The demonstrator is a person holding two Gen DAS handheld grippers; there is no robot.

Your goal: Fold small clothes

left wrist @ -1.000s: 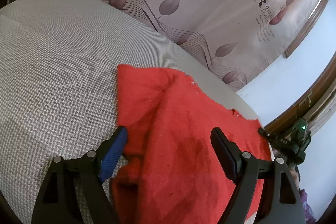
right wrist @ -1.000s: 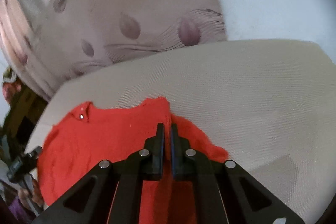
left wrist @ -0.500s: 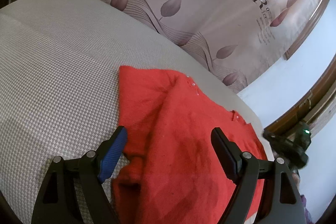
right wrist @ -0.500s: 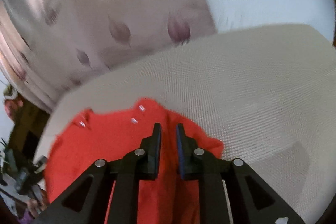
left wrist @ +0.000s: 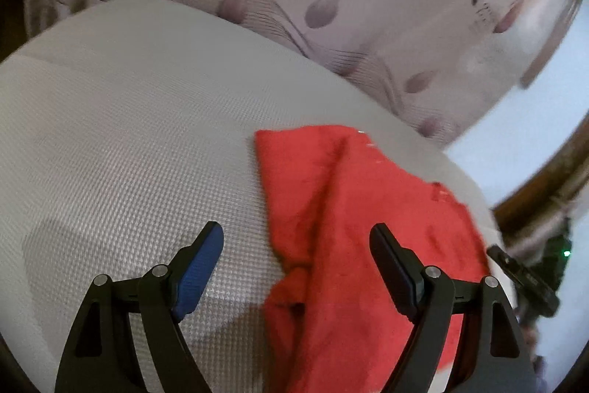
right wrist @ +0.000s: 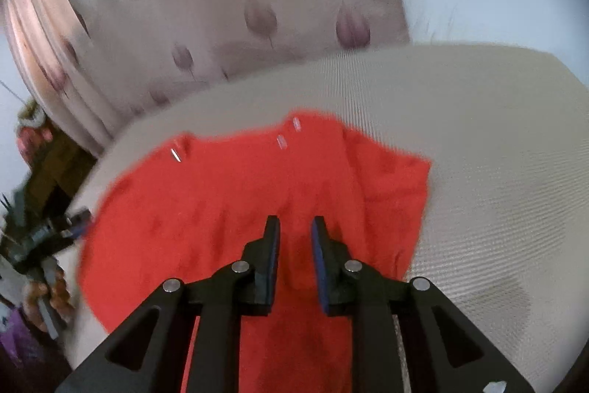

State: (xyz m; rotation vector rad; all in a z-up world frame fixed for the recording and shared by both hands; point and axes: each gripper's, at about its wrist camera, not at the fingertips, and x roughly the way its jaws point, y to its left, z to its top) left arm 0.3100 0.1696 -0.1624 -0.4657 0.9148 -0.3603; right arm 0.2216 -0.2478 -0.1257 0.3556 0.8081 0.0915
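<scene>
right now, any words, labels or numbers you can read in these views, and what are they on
"R": large dark letter on the pink curtain, upper right of the left wrist view.
Round emblem near the curtain's top edge: lettering too blurred to read.
Small lines of print under the "R": too blurred to read.
Red garment, grey cushion, both grippers: no text visible.

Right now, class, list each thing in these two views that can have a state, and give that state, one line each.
red garment: lying rumpled on the cushion, partly folded, held by neither gripper.
left gripper: fingers wide open, empty.
right gripper: fingers slightly apart, nothing clamped between them.
cushion: bearing the garment.
</scene>
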